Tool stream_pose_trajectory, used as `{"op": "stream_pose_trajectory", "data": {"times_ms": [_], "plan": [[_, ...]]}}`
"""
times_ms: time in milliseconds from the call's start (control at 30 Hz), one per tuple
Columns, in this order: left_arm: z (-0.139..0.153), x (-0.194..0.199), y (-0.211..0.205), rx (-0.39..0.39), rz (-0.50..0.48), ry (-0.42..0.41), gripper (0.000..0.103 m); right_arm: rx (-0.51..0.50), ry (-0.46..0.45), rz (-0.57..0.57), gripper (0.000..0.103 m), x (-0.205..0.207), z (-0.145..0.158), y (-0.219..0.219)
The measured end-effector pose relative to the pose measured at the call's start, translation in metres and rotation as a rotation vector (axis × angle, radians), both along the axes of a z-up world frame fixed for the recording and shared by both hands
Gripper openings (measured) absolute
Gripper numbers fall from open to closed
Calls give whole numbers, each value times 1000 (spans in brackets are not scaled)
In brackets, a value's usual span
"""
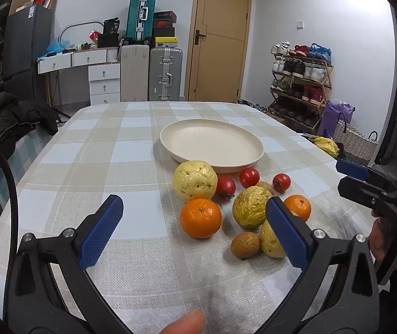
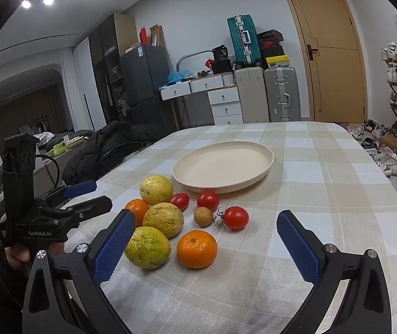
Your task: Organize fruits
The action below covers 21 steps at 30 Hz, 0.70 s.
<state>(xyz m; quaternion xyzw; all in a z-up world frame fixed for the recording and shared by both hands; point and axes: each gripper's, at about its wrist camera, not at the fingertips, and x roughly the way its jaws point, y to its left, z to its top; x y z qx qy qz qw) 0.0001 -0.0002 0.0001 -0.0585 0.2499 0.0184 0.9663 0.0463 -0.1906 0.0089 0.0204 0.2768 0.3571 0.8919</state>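
A cream plate (image 1: 212, 143) (image 2: 223, 164) stands empty on the checked tablecloth. In front of it lies a cluster of fruit: three yellow passion fruits (image 1: 195, 181) (image 2: 156, 190), two oranges (image 1: 200, 217) (image 2: 197, 248), three red tomatoes (image 1: 249, 177) (image 2: 236, 217) and small brown longans (image 1: 245, 245) (image 2: 203, 216). My left gripper (image 1: 194, 228) is open, above the table just short of the near orange. My right gripper (image 2: 206, 242) is open, facing the fruit from the right side; it also shows in the left wrist view (image 1: 365, 178). Neither holds anything.
The table (image 1: 87, 167) carries only the plate and fruit. A dark jacket (image 1: 6, 119) hangs on a chair at the left. Suitcases (image 1: 165, 73), drawers, a door and a shoe rack (image 1: 300, 83) stand behind. Bananas (image 1: 325, 143) and a basket lie off the table's right edge.
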Motion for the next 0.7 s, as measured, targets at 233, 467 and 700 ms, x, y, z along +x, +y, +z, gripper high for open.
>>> {"op": "stream_pose_trajectory", "data": {"times_ms": [233, 467, 700], "plan": [[1, -2, 0, 1, 5, -23, 102, 39, 49, -14, 103, 11, 0, -6], [1, -2, 0, 3, 3, -15, 102, 29, 34, -11, 103, 9, -1, -6], [-1, -7, -1, 9, 1, -13, 102, 30, 36, -7, 103, 9, -1, -6]]}}
